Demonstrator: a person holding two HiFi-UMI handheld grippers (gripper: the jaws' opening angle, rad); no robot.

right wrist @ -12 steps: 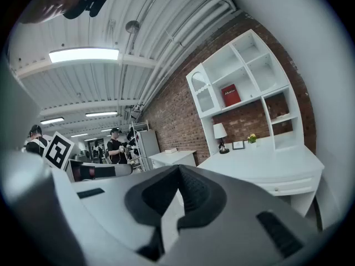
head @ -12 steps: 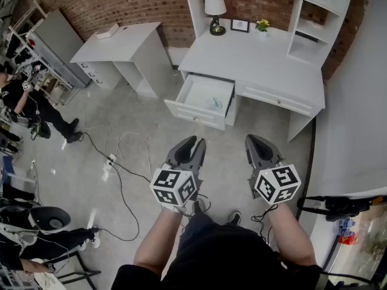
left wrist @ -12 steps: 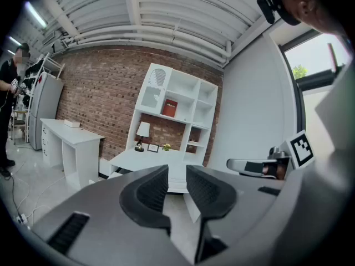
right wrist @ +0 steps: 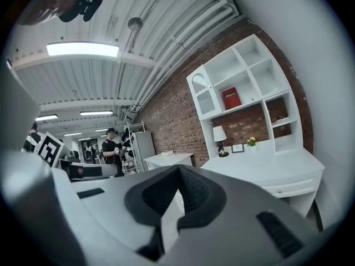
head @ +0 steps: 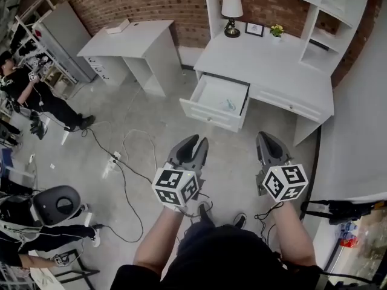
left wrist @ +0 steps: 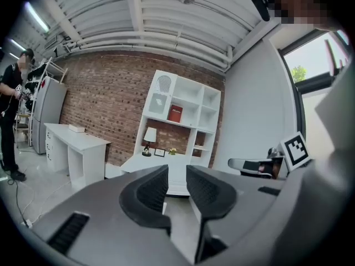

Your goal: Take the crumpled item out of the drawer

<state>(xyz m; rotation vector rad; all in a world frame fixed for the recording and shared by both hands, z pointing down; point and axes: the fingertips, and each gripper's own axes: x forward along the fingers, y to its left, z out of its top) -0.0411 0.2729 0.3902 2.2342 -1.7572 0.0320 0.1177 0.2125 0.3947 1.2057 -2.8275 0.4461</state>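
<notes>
In the head view a white desk [head: 266, 65] has its left drawer [head: 211, 115] pulled open. A small pale crumpled item [head: 228, 105] lies inside it near the right wall. Both grippers hang above the concrete floor, well short of the drawer. My left gripper [head: 193, 145] points toward the drawer front, its jaws slightly apart and empty. My right gripper [head: 267, 141] is off to the right with jaws together. The left gripper [left wrist: 176, 173] shows a narrow gap in its own view. The right gripper [right wrist: 178, 170] has touching tips in the right gripper view. The jaws hide the drawer in both gripper views.
A lamp [head: 231, 11], a picture frame [head: 254, 29] and a small plant [head: 277, 31] stand at the back of the desk. A smaller white table [head: 136, 44] stands to the left. Cables and a power strip [head: 110, 162] cross the floor at left. A person [head: 30, 89] stands far left.
The desk and drawer have shifted right and slightly down in the head view. Both grippers sit a little further right, with their jaws unchanged.
</notes>
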